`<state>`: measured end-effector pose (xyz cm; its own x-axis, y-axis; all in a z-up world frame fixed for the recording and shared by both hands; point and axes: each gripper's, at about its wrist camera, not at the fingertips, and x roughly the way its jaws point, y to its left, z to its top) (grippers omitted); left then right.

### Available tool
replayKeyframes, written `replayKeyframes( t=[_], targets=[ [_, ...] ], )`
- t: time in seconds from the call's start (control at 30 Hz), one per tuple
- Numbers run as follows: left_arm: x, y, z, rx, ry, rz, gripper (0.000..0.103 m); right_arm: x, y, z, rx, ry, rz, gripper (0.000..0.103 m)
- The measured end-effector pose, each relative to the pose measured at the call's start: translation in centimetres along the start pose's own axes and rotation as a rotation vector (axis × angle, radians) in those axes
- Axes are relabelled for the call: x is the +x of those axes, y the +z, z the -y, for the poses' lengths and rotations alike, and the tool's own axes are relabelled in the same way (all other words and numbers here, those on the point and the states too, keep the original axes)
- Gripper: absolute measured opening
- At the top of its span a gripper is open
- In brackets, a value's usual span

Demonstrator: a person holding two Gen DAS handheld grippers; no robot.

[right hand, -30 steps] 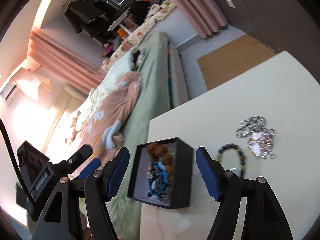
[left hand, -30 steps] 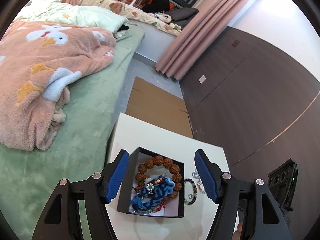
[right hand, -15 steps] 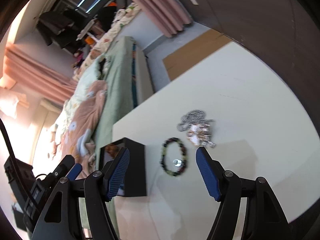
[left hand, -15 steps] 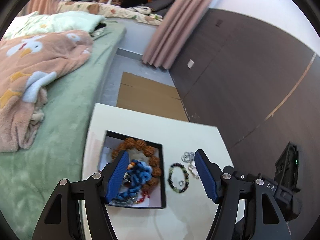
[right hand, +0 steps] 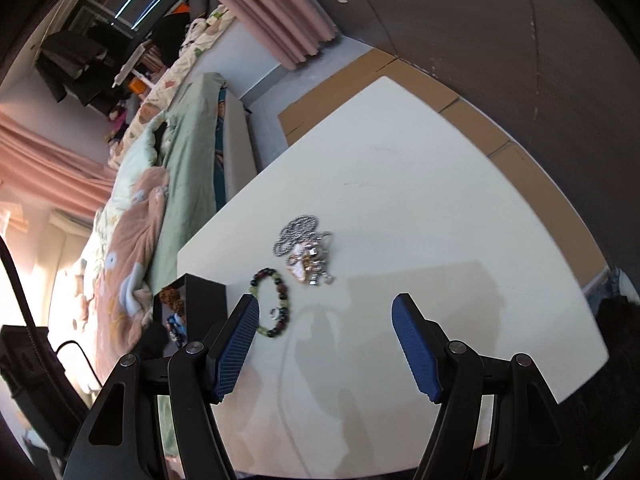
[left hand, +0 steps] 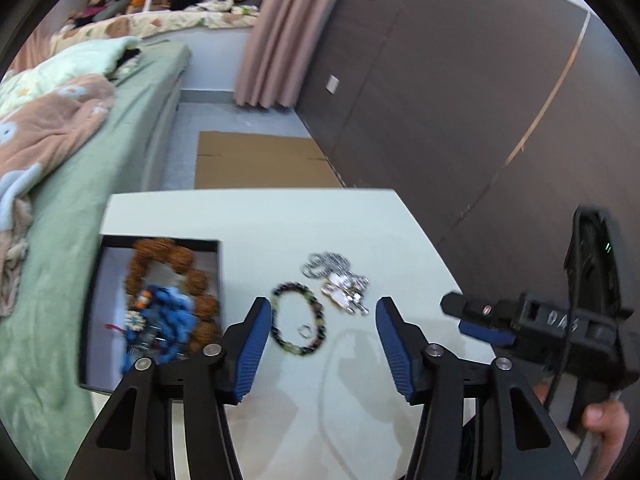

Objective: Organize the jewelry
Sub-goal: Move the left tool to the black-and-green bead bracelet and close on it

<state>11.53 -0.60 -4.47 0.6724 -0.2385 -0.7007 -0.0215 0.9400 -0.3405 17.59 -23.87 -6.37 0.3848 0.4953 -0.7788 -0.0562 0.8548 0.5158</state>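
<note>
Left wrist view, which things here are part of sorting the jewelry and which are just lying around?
Part of the job:
- black box holding brown beads and blue beads
- bead bracelet on the table
- small ring inside it
- silver chain
- left gripper, jaws closing, nothing between them
- right gripper, open

Lying about:
- bed
- blanket
- cardboard
- curtain

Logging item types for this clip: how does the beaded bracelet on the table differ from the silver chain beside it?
The beaded bracelet lies as an open ring of dark and green beads; the silver chain is heaped in a tangle. A small ring sits inside the bracelet, none by the chain. Both rest loose on the white table, outside the black box.
</note>
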Motion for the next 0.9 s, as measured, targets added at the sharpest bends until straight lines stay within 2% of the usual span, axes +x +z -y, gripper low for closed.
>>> replayKeyframes(
  t=[0.17, 0.47, 0.9],
  targets=[
    [2.0, -0.8, 1.8, 0.045, 0.016, -0.043, 0.053, -1.3, 0.5, 1.0, -0.008, 0.003, 0.01, 0.069],
    [5.8, -2.0, 2.5, 0.086, 0.095, -0.114, 0.053, -1.6, 1.0, 2.3, -0.007, -0.022, 0.0, 0.069],
    [8.4, -2.9, 2.4, 0.103, 0.179, -0.158, 0.053, -2.2, 1.2, 3.1, -0.01, -0.023, -0.01, 0.069]
  ],
)
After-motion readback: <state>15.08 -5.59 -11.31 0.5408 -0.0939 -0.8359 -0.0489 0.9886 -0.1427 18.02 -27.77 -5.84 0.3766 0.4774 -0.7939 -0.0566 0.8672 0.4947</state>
